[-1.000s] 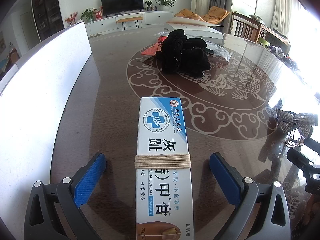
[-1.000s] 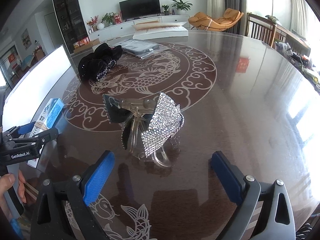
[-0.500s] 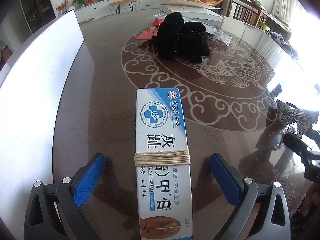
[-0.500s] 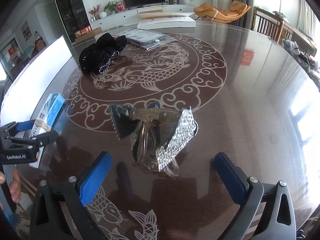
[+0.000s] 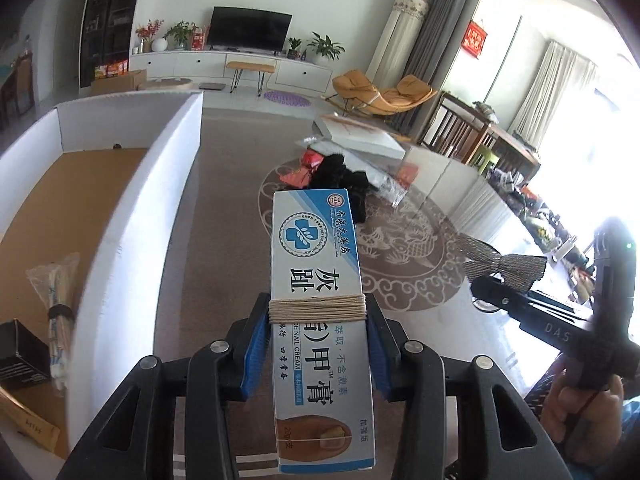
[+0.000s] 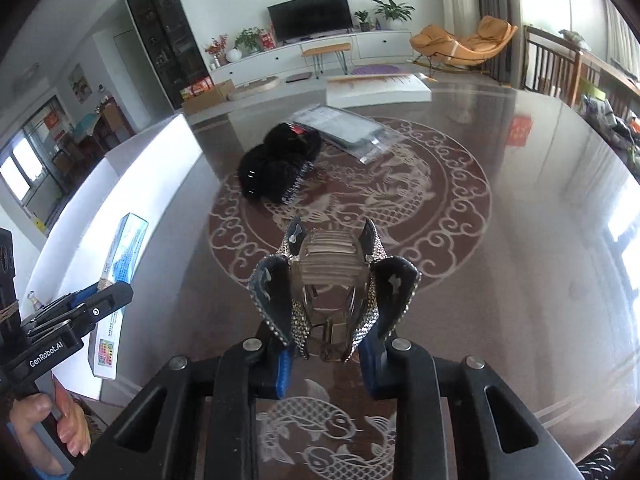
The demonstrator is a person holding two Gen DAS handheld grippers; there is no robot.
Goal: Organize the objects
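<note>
A blue and white nail cream box point(image 5: 318, 256), bound with tan string, is lifted off the dark table point(image 6: 520, 240). My left gripper point(image 5: 318, 314) grips its sides, jaws still closing, blue pads pressing on it. It hangs beside the white cardboard box point(image 5: 132, 216) on the left. My right gripper point(image 6: 326, 362) is shut on a rhinestone bow hair clip point(image 6: 332, 276), held above the table's dragon pattern. The left wrist view shows that bow point(image 5: 500, 264) at the right, in the right gripper point(image 5: 496, 296). The nail cream box point(image 6: 120, 264) shows at the left of the right wrist view.
Inside the white box lie a wrapped bundle of sticks point(image 5: 56, 300) and a small black carton point(image 5: 20, 356). Black scrunchies point(image 6: 280, 172) sit mid-table, a clear plastic bag point(image 6: 344, 128) and a flat white box point(image 6: 376, 88) behind them. A person's hand point(image 6: 68, 428) holds the left gripper.
Both grippers went from wide open to shut. The left one closed on the nail cream box and the right one on the hair clip, and both rose off the table.
</note>
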